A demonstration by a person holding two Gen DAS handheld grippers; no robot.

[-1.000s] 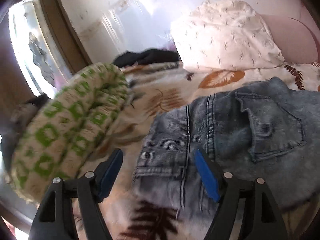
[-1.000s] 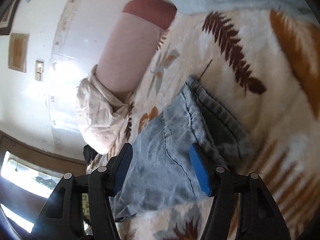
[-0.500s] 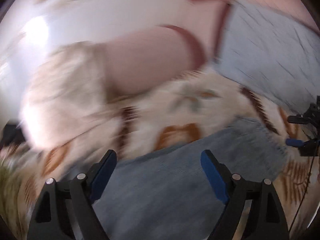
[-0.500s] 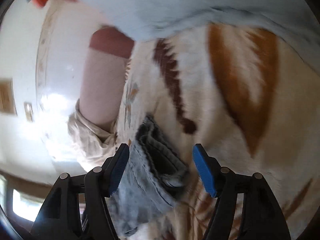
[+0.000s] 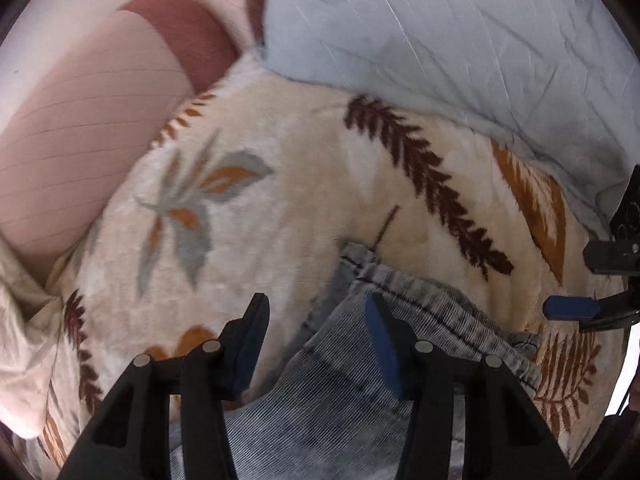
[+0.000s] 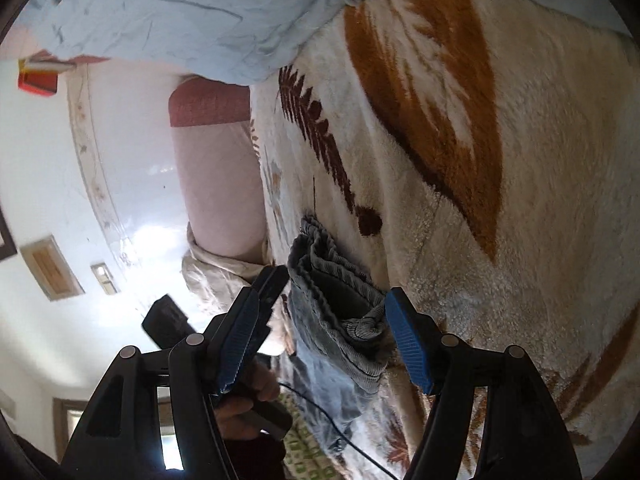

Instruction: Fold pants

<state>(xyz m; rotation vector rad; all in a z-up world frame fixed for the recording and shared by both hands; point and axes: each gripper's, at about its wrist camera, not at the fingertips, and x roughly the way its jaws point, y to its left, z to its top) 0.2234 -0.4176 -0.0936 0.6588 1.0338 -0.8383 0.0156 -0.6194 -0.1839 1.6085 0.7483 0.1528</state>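
Light blue denim pants (image 5: pixel 352 392) lie on a cream blanket with a leaf print (image 5: pixel 288 200). In the left wrist view the hem end of the pant leg sits just ahead of my open left gripper (image 5: pixel 316 336), near its right finger. In the right wrist view my open right gripper (image 6: pixel 320 320) straddles the bunched hem of the pants (image 6: pixel 340 292) without closing on it. The right gripper's blue pad also shows at the right edge of the left wrist view (image 5: pixel 572 308). The left gripper and the hand holding it show behind the right gripper's left finger (image 6: pixel 256 396).
A pink bolster pillow (image 5: pixel 80 152) lies at the far left and a pale blue pillow (image 5: pixel 460 40) at the head of the bed. A cream patterned pillow (image 6: pixel 216 276) sits by the white wall (image 6: pixel 80 160). A black cable (image 6: pixel 332 428) trails over the blanket.
Both grippers have swung from the waist end of the pants to the hem end. The right gripper has come down around the bunched hem. Both stay open.
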